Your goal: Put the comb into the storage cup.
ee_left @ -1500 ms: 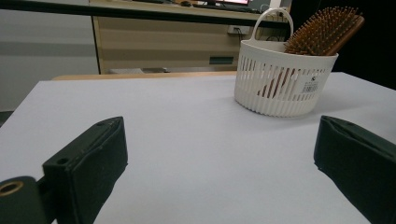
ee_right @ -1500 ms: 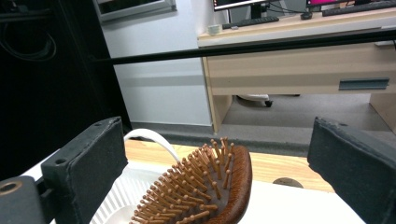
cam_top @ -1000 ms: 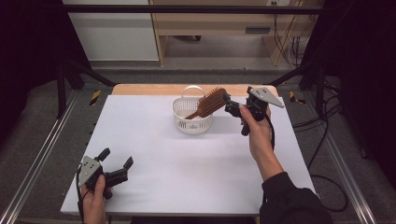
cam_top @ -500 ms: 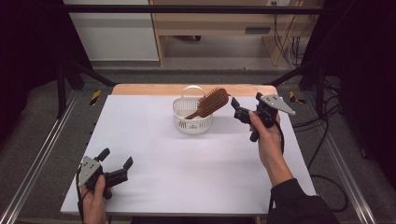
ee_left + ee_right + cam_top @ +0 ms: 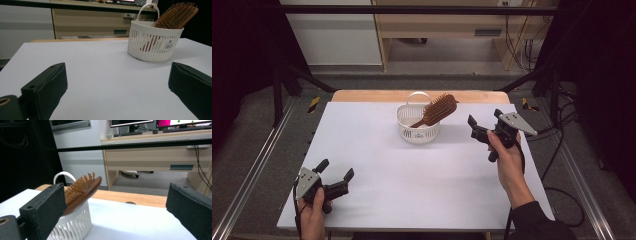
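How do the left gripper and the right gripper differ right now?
The left gripper sits low at the near left corner of the table, far from the basket; the right gripper is raised beside the basket and the hairbrush. Both have open jaws holding nothing.

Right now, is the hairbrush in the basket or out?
In: the hairbrush stands handle-down in the basket, head leaning over its rim.
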{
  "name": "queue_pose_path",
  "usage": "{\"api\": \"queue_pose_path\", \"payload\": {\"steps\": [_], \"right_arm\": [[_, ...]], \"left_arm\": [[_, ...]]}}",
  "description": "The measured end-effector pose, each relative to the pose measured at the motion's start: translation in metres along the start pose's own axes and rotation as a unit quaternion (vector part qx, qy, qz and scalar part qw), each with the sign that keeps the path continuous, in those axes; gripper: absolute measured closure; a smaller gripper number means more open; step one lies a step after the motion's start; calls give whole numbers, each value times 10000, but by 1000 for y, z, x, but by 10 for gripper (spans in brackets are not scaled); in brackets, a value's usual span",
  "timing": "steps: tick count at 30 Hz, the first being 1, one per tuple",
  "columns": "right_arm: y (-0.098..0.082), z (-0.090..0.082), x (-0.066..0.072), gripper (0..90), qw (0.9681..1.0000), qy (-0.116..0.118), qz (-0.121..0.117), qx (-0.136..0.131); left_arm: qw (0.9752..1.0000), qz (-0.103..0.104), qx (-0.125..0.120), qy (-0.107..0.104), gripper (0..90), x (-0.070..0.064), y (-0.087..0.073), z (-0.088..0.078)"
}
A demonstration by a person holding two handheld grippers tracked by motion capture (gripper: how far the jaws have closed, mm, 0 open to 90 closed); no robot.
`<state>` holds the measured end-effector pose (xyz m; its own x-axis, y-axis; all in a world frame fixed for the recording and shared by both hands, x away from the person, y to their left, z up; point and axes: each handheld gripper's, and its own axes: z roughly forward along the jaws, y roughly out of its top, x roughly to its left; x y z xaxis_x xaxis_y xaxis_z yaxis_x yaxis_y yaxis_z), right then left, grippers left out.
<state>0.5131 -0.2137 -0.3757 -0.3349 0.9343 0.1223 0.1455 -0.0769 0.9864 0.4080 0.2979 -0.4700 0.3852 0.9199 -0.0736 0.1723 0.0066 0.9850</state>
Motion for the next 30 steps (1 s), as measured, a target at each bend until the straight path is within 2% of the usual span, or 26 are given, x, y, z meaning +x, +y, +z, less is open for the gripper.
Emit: {"api": "queue_pose_path", "payload": {"steps": [13, 30], "right_arm": [[-19, -27, -12, 32, 9999, -45, -73, 77], [-51, -64, -32, 35, 9997, -160, -15, 167]], "left_arm": [[10000, 3, -4, -5, 22, 0, 0, -1], [10000, -23, -38, -13, 22, 1, 0, -3]]}}
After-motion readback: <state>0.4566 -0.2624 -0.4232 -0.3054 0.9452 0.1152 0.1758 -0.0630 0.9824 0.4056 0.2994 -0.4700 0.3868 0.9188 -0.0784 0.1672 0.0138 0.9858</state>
